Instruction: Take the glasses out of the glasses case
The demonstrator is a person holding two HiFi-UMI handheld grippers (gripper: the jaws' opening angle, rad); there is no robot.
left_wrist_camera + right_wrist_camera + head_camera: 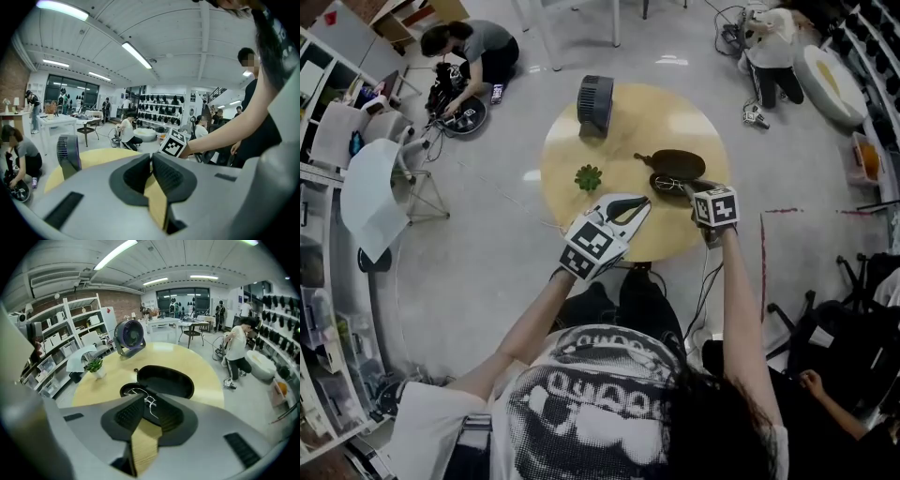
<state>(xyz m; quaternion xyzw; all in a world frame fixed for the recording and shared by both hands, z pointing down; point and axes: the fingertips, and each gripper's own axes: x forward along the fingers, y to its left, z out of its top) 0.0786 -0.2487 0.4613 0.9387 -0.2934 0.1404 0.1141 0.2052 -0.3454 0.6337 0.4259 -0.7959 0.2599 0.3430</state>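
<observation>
- Right gripper (697, 189) is tipped down over the near right part of the counter. Its jaws stand apart, and in the right gripper view (149, 401) the thin wire of the glasses shows in the gap between them, with no pad pressing on it.
- Left gripper (639, 205) is held over the counter's near edge, left of the case. In the left gripper view (151, 158) its jaws meet at the tips with nothing between them.
- Round, pale wood counter (675, 122) carries everything below.
- Dark fan (594, 103) stands upright at the far left edge of the counter, well apart from the case.
- Glasses case (678, 161) lies open; its lid is laid back flat on the counter and its lower half is nearer the person, just under the right gripper.
- Small green plant (588, 176) sits left of the case, between the fan and the left gripper.
- Glasses (668, 184) lie inside the lower half of the case, folded, with a thin metal frame (139, 392).
</observation>
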